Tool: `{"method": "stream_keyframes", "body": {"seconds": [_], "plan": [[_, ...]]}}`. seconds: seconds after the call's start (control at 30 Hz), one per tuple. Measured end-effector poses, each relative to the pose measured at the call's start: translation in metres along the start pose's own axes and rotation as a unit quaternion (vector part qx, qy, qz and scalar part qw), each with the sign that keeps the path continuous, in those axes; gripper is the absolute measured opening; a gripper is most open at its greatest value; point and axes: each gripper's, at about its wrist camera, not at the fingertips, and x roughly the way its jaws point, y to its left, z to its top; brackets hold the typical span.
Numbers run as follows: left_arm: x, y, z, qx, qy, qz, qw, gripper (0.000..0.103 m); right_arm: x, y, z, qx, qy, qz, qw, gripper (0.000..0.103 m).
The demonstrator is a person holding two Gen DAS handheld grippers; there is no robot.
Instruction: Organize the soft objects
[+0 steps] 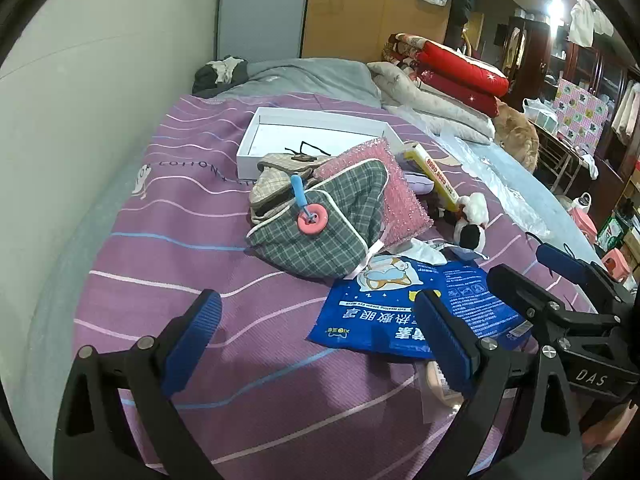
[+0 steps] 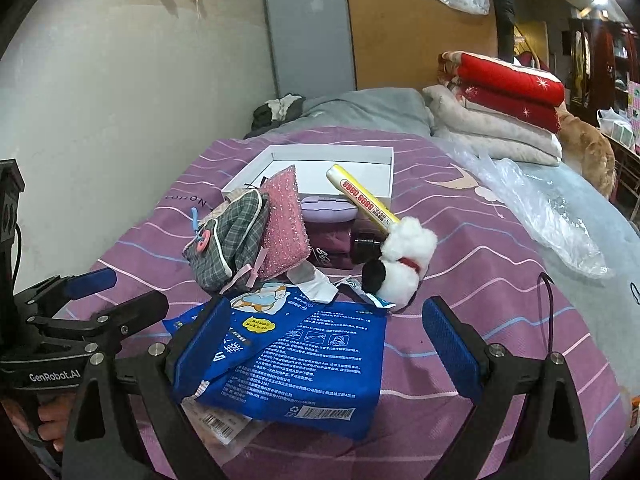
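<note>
both tongs spread over the bed pile

you are holding the left gripper (image 1: 320, 336) and right gripper (image 2: 326, 348) gaping wide, gripping nothing. nearest, the blue packets (image 2: 320, 356) are lying on the purple bedsheet (image 1: 168, 264). beyond, the plaid pouch (image 1: 320, 224), pink sponge (image 2: 284, 224) and plush toy (image 2: 404, 264) are crowding before the far white box (image 2: 360, 160).

Both cameras sit low over the purple bed (image 1: 160, 240), looking across it toward the far wall. The left one looks from the left, the right one from the right. Both see the white box (image 1: 320, 128) (image 2: 360, 160) and blue packets (image 2: 312, 360).
</note>
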Motion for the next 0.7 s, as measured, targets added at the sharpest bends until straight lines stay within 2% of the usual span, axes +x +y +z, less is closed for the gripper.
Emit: {"method": "stream_keyframes", "body": {"seconds": [0.33,0.7], "plan": [[0.0019,0.0001,-0.0005,0.002,0.004,0.000,1.0000,0.096,0.0004,-0.0009,0.0001,-0.001,0.005,-0.001,1.000,0.096],[0.0025,-0.0025,-0.0020,0.013,0.004,0.000,0.9999,0.096,0.0023,0.0001,0.0023,-0.002,0.011,-0.003,1.000,0.090]]}}
